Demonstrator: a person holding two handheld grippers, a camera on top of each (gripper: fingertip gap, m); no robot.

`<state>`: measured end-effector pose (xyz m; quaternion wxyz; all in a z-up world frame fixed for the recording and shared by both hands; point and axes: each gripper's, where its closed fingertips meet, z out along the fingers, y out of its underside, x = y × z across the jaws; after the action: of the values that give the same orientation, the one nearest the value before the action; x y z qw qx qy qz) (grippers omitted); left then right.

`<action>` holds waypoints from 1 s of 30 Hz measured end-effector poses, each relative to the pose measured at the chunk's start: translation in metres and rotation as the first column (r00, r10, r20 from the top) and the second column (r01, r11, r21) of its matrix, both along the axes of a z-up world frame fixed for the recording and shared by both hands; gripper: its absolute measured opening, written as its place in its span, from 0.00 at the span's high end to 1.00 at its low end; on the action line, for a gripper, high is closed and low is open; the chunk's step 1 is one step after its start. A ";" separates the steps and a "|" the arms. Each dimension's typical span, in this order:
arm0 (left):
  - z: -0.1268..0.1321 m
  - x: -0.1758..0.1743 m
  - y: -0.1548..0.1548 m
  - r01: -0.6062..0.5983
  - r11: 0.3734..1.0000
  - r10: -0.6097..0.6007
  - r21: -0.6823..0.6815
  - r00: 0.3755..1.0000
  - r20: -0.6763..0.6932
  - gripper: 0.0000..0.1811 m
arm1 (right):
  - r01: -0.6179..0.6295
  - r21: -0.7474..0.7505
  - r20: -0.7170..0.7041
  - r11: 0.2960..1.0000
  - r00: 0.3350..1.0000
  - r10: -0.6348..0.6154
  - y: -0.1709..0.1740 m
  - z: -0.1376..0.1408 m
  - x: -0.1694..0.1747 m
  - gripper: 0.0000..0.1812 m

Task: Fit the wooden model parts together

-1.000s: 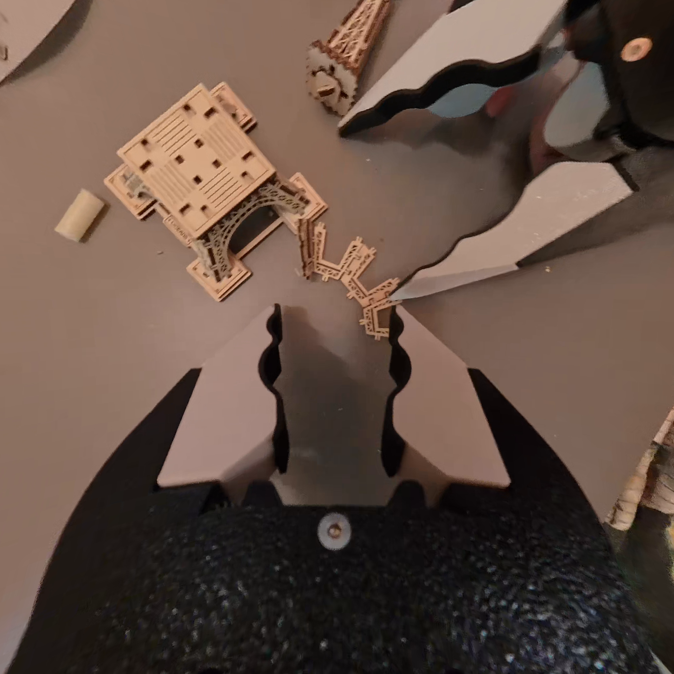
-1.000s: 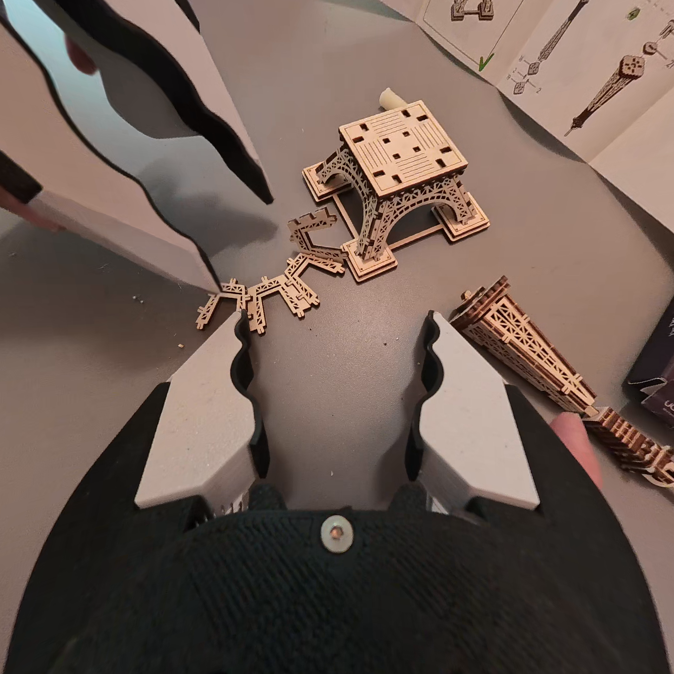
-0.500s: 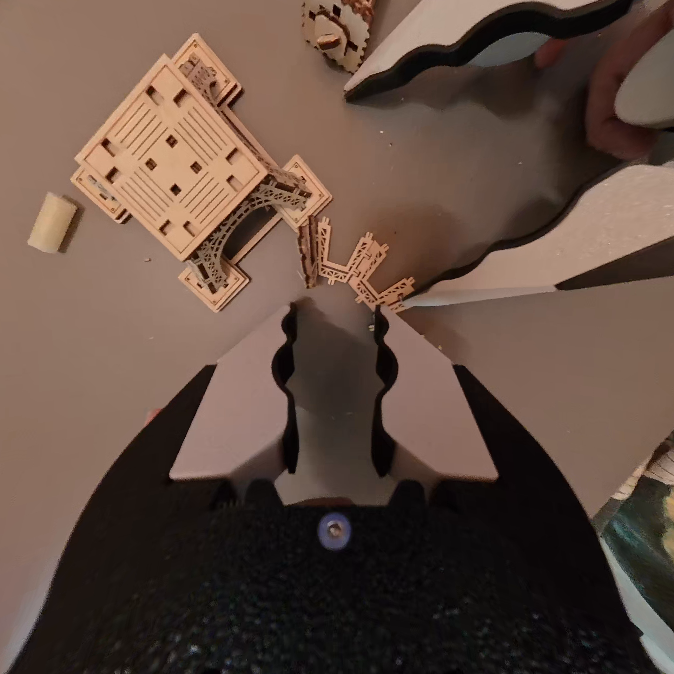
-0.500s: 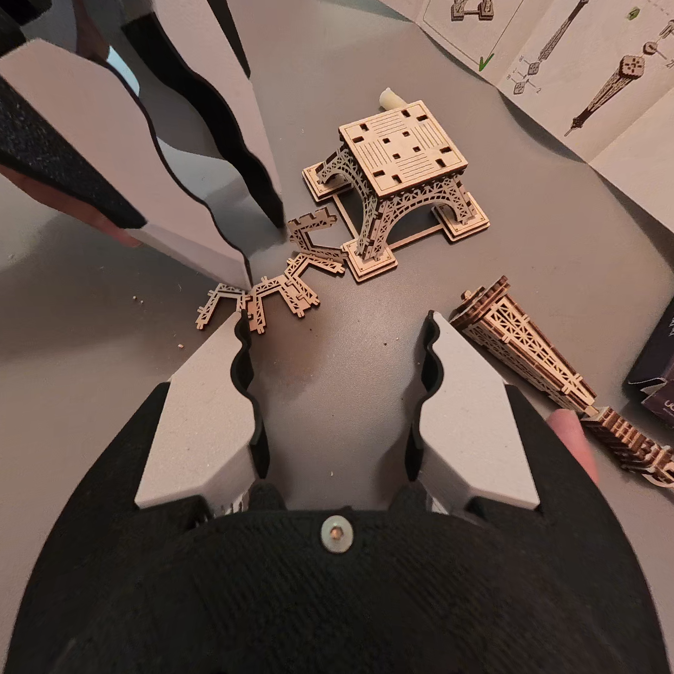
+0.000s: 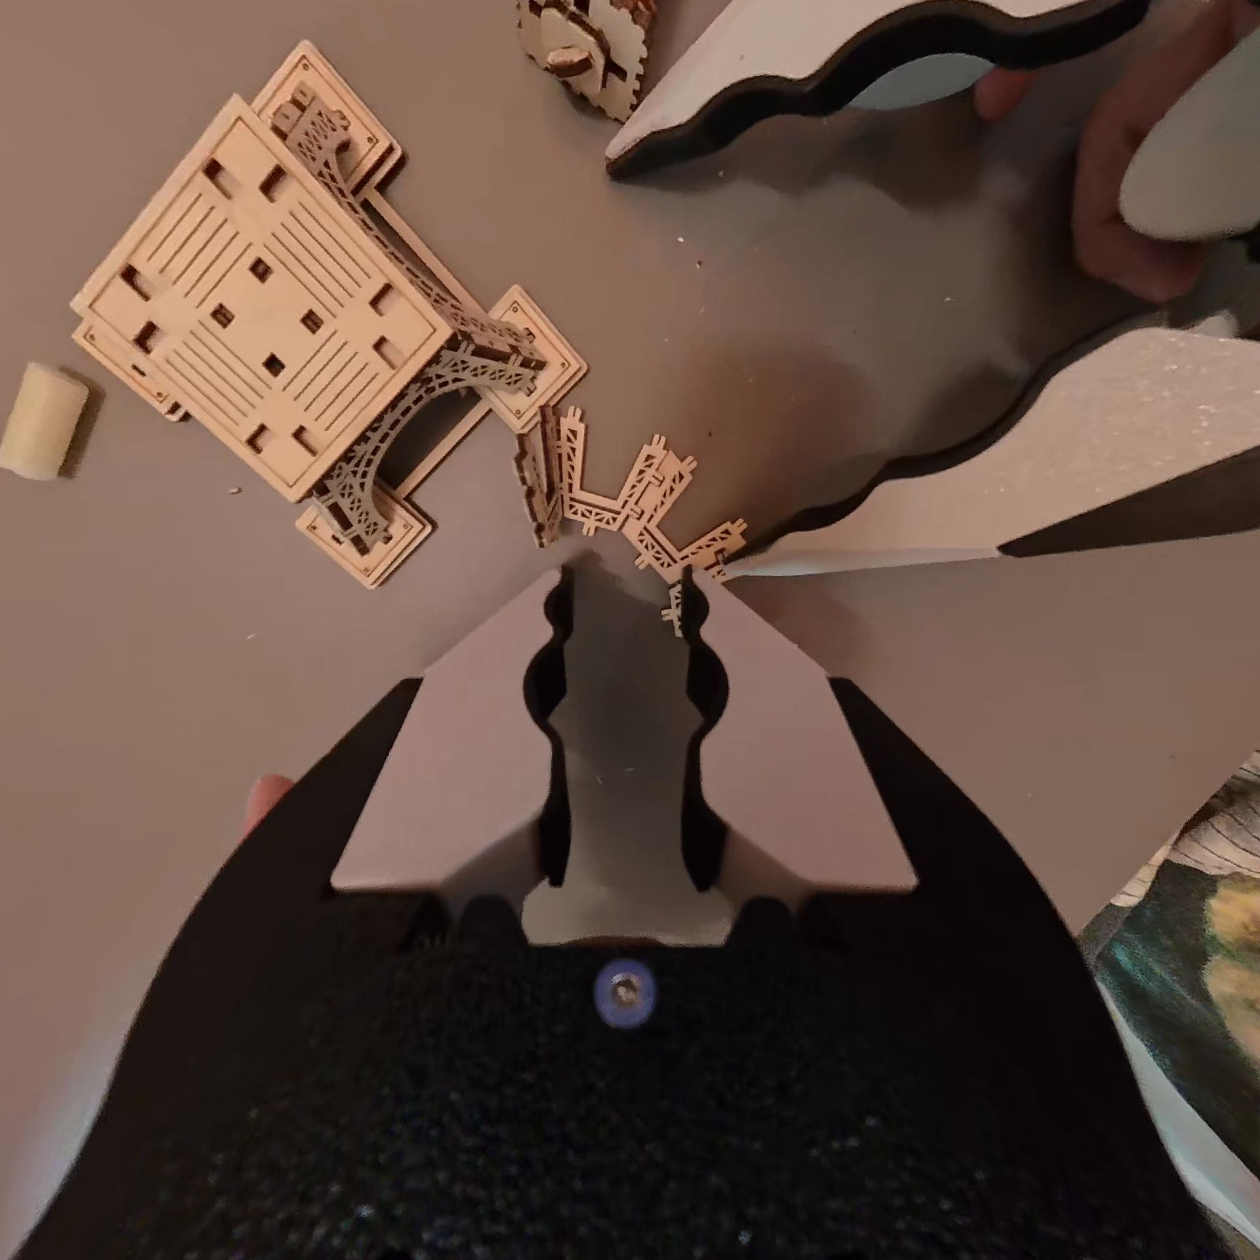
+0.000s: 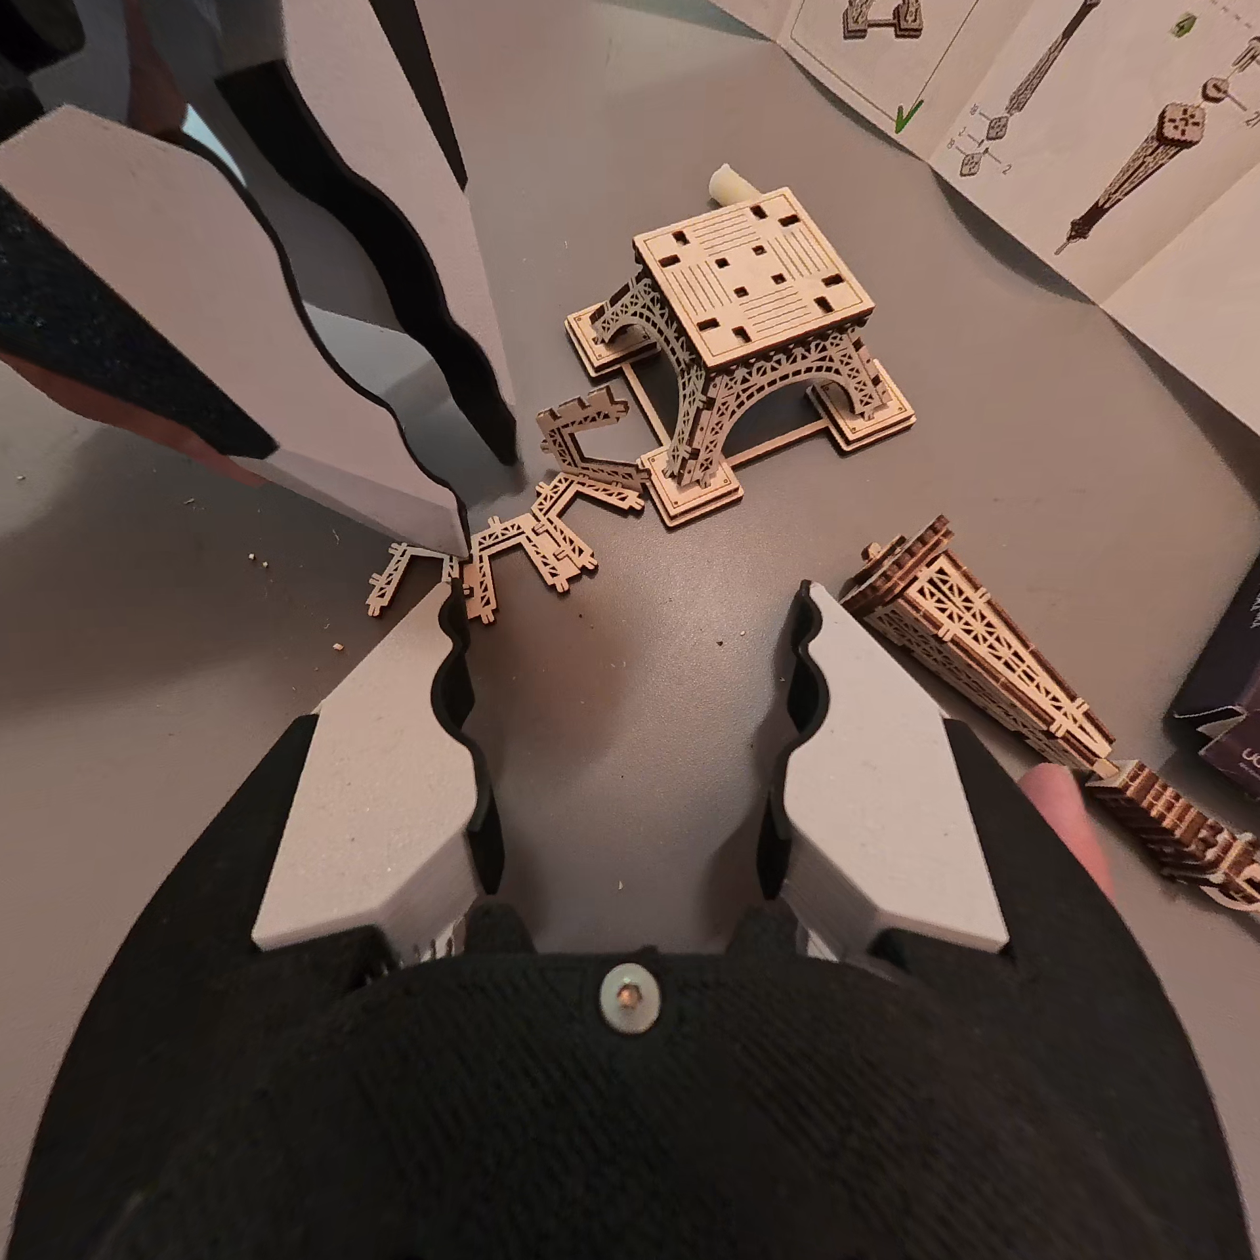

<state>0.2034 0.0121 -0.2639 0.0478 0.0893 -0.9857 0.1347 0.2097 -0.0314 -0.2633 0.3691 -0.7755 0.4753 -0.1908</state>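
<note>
A flat zigzag chain of wooden lattice pieces lies on the grey table beside the square wooden tower base. My left gripper is open with a narrow gap. It is empty, and its right fingertip rests over the chain's near end. In the right wrist view my right gripper is wide open and empty, its left fingertip at the chain. The left gripper comes in from the upper left, one tip on the chain. The tower base stands behind.
A tapered wooden tower section lies right of my right gripper, with a finger beside it. A cream cylinder lies behind the base. An instruction sheet is at far right and a dark box at the right edge. From the left gripper's tips to the cream cylinder is close to 12 cm.
My left gripper has moved in toward the lattice chain and its jaws have narrowed. The right gripper has stayed still and wide open. The chain has barely shifted.
</note>
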 end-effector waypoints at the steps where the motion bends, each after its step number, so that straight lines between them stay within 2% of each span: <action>1: 0.000 0.000 0.000 -0.008 1.000 0.008 0.010 1.000 -0.008 0.84 | 0.000 0.000 0.000 1.000 1.000 0.000 0.000 0.000 0.000 0.48; 5: -0.001 -0.002 0.001 -0.037 0.998 0.039 0.041 0.999 -0.038 0.85 | 0.000 -0.004 0.001 1.000 1.000 0.000 0.000 0.000 0.000 0.48; 10: -0.001 -0.011 -0.001 -0.026 0.999 0.031 0.048 0.994 -0.100 0.92 | 0.001 -0.005 0.002 1.000 1.000 -0.001 0.000 0.000 0.000 0.48; 13: -0.002 -0.009 0.000 -0.066 0.997 0.072 0.045 0.986 -0.148 0.95 | 0.001 -0.005 0.002 1.000 1.000 -0.001 0.000 0.000 0.000 0.48; 19: -0.001 -0.012 -0.001 -0.073 0.994 0.082 0.085 0.991 -0.108 0.96 | 0.002 0.003 -0.003 1.000 1.000 -0.002 0.000 0.001 0.000 0.48; 22: -0.001 -0.013 -0.001 -0.083 0.994 0.090 0.071 0.991 -0.104 0.98 | -0.011 0.075 -0.018 0.997 1.000 0.012 0.001 0.005 -0.003 0.46; 25: -0.001 -0.012 -0.002 -0.091 0.996 0.091 0.008 0.990 -0.106 0.98 | 0.070 0.156 -0.038 0.985 0.997 -0.065 -0.013 0.009 -0.002 0.63; 26: 0.000 -0.013 -0.002 -0.094 0.995 0.091 -0.017 0.988 -0.123 0.98 | 0.057 0.173 -0.042 0.983 0.998 -0.050 -0.013 0.009 -0.004 0.62; 28: 0.004 -0.020 -0.002 -0.104 0.992 0.091 -0.068 0.981 -0.171 0.91 | 0.047 0.167 -0.041 0.985 0.998 -0.041 -0.013 0.009 -0.007 0.63; 30: 0.014 -0.015 -0.005 -0.131 0.980 0.107 -0.147 0.982 -0.155 0.92 | 0.060 0.143 -0.036 0.988 0.998 -0.055 -0.015 0.008 -0.007 0.66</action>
<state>0.1883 0.0067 -0.2496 0.1187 0.1538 -0.9588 0.2073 0.2027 -0.0467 -0.2556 0.4109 -0.7358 0.5159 -0.1539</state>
